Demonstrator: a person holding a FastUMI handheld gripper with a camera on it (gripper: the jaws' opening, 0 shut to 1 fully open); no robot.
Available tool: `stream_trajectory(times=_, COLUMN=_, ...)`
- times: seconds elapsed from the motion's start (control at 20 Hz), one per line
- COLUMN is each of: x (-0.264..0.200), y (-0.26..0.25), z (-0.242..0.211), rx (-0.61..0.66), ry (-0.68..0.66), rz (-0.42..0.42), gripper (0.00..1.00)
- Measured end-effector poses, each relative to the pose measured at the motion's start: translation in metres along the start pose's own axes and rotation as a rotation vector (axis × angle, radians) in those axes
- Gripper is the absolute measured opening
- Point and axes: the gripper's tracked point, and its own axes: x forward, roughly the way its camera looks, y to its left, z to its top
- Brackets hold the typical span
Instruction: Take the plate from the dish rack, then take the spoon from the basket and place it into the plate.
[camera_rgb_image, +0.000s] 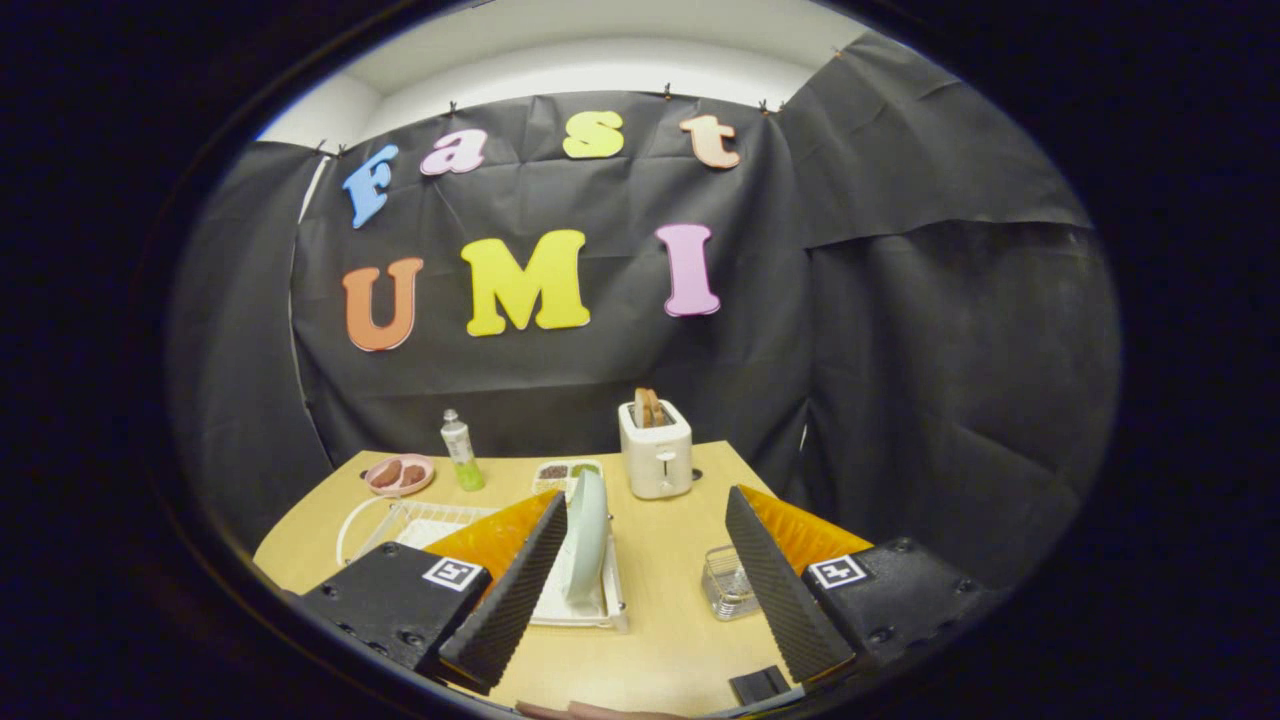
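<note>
My gripper (645, 590) hangs above the table (670, 640), fingers spread wide apart and holding nothing. The plate (586, 535), pale green, stands on edge in the dish rack (440, 525), just inside my left finger (510, 590) and partly hidden behind it; the rack's white wire frame runs off to the left. A small clear basket (728, 582) sits on the table close to my right finger (780, 590); I cannot make out the spoon in it. Farther back stand a toaster (656, 450) with bread in its slot, a green bottle (461, 450), a pink dish (399, 474) and a divided tray (566, 472), all well apart from my fingers.

The step in hand, as I judge it, is taking the plate, which is not yet gripped. To do it well I should shift left so the upright rim lies between both fingers, come down along the plate's plane, close across its thin edge near the top, then lift straight up so it clears the wires without tipping the rack.
</note>
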Motion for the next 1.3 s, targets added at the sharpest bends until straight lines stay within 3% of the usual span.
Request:
stream_trajectory(times=0.45, x=0.09, y=0.03, z=-0.009, rx=-0.051, ry=0.276, rz=0.002, gripper=1.0)
stream_trajectory(times=0.6, x=0.119, y=0.043, z=-0.014, rx=-0.013, ry=0.395, rz=0.024, gripper=1.0)
stream_trajectory(times=0.8, x=0.144, y=0.062, z=-0.033, rx=-0.022, ry=0.581, rz=0.071, gripper=0.82)
stream_trajectory(times=1.1, x=0.159, y=0.065, z=-0.037, rx=-0.253, ry=0.722, rz=-0.019, gripper=0.75)
stream_trajectory(times=1.3, x=0.175, y=0.053, z=-0.038, rx=-0.378, ry=0.77, rz=-0.155, gripper=0.68)
